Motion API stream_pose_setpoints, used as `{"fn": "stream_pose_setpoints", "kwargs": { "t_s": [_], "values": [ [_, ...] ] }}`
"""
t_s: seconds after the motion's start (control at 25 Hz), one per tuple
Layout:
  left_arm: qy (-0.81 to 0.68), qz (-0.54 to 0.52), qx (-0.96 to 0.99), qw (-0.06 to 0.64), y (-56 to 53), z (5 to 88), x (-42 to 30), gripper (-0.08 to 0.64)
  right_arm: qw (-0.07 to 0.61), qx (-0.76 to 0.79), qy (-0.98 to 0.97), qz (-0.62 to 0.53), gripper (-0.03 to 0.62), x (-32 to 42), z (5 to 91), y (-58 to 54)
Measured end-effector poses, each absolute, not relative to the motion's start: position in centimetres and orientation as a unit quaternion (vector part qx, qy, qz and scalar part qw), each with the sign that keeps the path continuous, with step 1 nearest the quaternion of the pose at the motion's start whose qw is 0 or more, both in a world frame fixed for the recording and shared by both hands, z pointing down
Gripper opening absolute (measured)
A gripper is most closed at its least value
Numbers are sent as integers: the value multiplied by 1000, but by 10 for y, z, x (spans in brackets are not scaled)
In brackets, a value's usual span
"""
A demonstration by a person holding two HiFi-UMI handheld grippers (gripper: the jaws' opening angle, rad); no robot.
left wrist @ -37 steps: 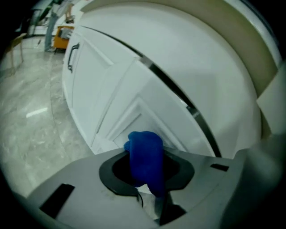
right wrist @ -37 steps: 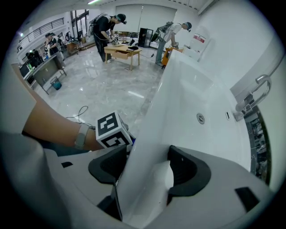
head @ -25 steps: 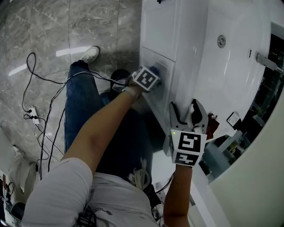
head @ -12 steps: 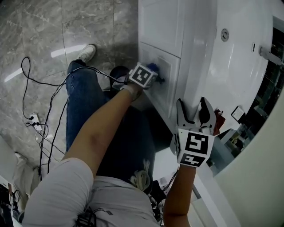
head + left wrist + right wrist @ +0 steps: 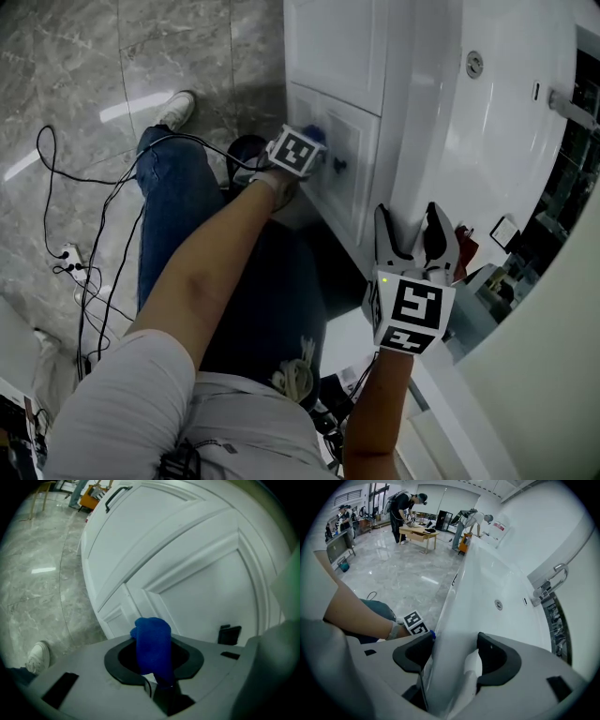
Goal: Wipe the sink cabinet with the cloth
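A blue cloth (image 5: 152, 644) is bunched between the jaws of my left gripper (image 5: 153, 660), which is shut on it. The cloth (image 5: 317, 137) presses against the white cabinet door (image 5: 361, 178) under the sink, just left of the door's small black handle (image 5: 339, 166). That handle (image 5: 229, 633) shows to the right of the cloth, with the panelled door (image 5: 201, 583) filling the left gripper view. My right gripper (image 5: 413, 232) straddles the sink's front rim (image 5: 457, 616), one jaw on each side, closed on it.
The white sink basin (image 5: 497, 159) with its overflow fitting (image 5: 475, 64) and tap (image 5: 570, 103) lies to the right. My leg in jeans (image 5: 169, 216) and shoe (image 5: 176, 108) rest on the grey marble floor, beside black cables (image 5: 66, 197). People stand at a table (image 5: 419, 532) far off.
The left gripper with the cloth has slid a little up and left across the cabinet door, uncovering the black handle. The right gripper has stayed on the sink rim.
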State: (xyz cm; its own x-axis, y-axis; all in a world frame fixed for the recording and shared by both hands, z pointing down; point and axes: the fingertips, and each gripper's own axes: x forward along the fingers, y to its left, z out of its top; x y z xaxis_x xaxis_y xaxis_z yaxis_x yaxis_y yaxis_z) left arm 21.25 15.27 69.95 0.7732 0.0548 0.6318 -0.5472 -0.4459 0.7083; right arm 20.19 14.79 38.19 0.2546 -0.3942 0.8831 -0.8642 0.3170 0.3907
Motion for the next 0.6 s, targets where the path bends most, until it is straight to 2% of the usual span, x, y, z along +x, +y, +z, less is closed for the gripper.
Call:
{"fn": "stream_pose_setpoints", "kwargs": {
  "t_s": [0.28, 0.6],
  "values": [
    [-137, 308, 792, 509, 162, 719, 218, 98, 570, 559, -568, 199, 265, 205, 383, 147],
    [-49, 326, 827, 455, 211, 696, 229, 94, 571, 562, -565, 198, 265, 205, 383, 147]
  ]
}}
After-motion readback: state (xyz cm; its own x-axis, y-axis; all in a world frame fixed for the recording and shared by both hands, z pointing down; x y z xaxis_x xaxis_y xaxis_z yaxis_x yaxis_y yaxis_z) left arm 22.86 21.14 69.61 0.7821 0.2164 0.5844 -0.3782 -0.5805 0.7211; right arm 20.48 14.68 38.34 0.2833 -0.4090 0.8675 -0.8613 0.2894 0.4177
